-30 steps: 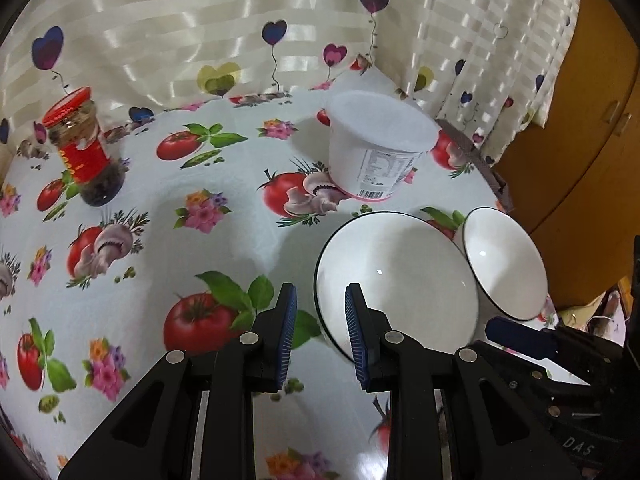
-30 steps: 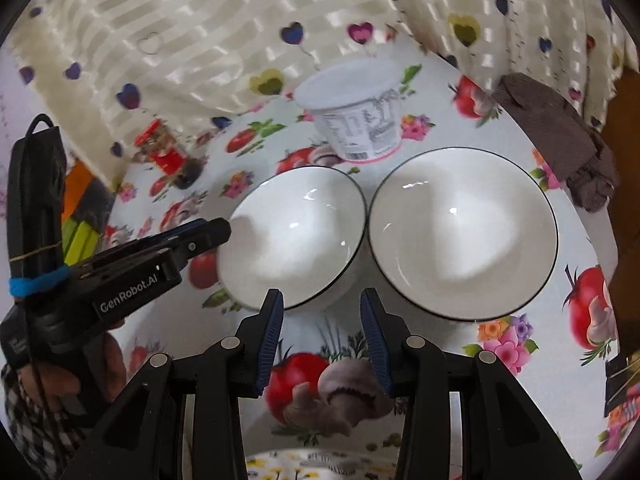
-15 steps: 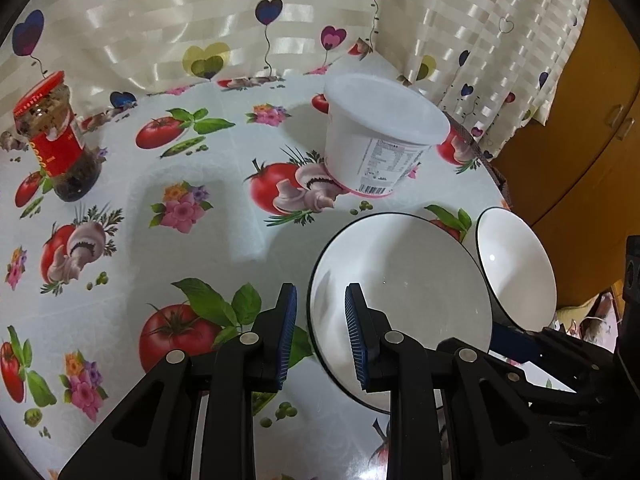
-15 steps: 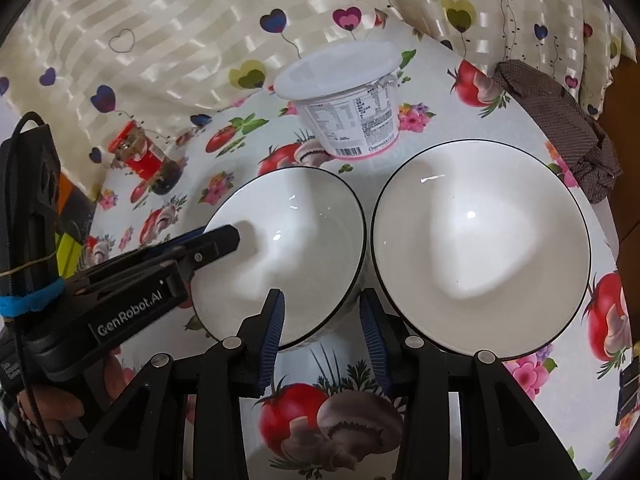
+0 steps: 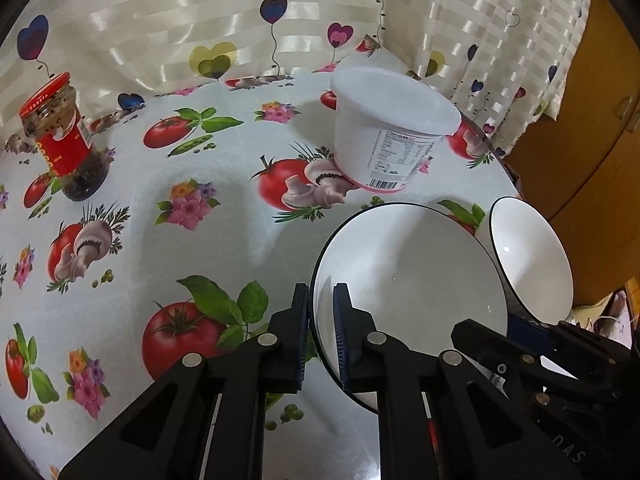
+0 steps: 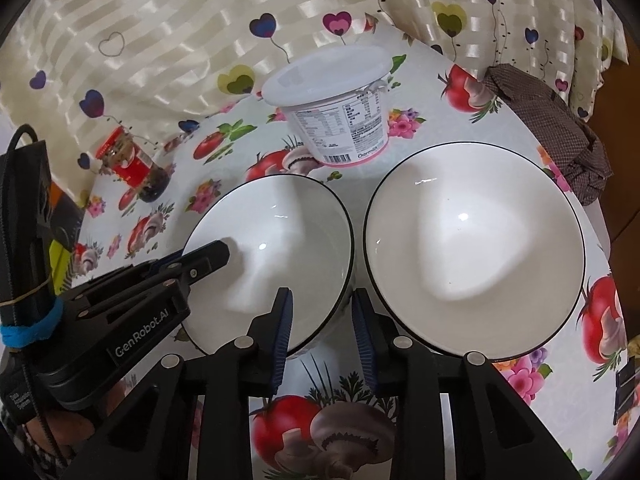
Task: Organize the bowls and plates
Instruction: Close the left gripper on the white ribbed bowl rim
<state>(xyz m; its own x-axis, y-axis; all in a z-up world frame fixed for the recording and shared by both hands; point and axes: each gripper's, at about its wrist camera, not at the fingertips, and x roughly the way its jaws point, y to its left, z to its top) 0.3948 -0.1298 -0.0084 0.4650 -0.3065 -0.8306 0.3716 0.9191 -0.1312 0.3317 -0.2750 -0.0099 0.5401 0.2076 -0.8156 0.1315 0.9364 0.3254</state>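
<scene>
A: Starting at the left, what stands on the table [image 5: 248,240]?

B: A red-capped jar [image 5: 60,136] at the far left by the curtain [image 5: 160,20], then a white tub [image 5: 392,128] further right, with its lid on.

A: And the left tongs [image 5: 320,332]?

B: Angled steeply down. Their jaws have just been closing and now pinch the near-left rim of the left bowl [image 5: 412,280], one pad inside, one outside. The right wrist view shows them [image 6: 216,252] coming in from the left over that same bowl [image 6: 276,248].

A: The right tongs [image 6: 320,332]?

B: Also tilted down. Their jaws have just been narrowing; the left bowl's near-right rim sits between them, but I cannot tell whether the pads press on it.

A: The second bowl?

B: The right bowl [image 6: 476,256] stands just beside the first, rims nearly touching; from the left wrist it [image 5: 532,260] shows edge-on.

A: Anything only one view shows?

B: The right wrist view alone shows a brown cloth [image 6: 556,120] at the table's right edge. The left alone shows a wooden cabinet [image 5: 592,140].
</scene>
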